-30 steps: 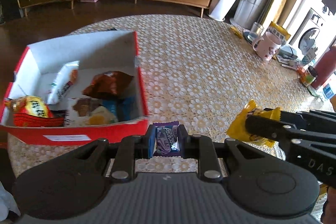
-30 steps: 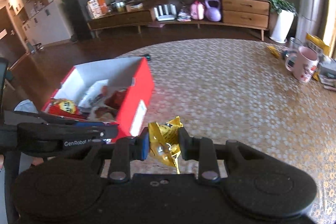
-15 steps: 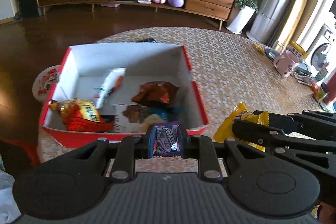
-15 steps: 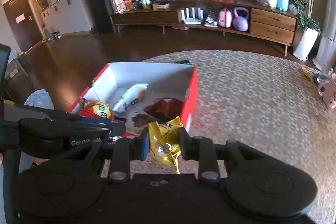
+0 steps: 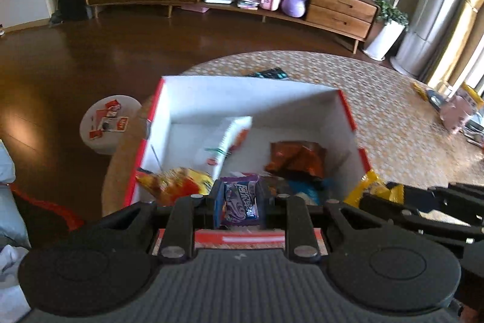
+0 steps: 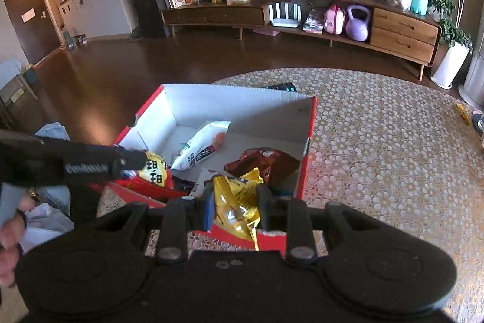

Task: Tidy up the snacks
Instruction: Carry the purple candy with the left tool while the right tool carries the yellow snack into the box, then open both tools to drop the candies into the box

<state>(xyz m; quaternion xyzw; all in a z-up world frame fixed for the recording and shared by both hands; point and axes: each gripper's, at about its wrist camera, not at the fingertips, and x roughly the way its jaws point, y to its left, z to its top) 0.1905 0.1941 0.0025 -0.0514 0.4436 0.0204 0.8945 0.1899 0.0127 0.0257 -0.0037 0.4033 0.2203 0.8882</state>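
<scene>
Holding snacks over the open red cardboard box.
Left gripper clamps a purple foil packet; right gripper clamps a crinkled yellow wrapper.

A box sits on the table, near its left edge. In the box, a long packet lies toward the far side, a crinkly bag lies to its right, and another bag lies at the near left. The left gripper holds a small snack above the near side of the box. The right gripper holds a snack bag above the near right corner. A remote lies just behind the box. Far behind, a long shelf stands by the wall.
</scene>
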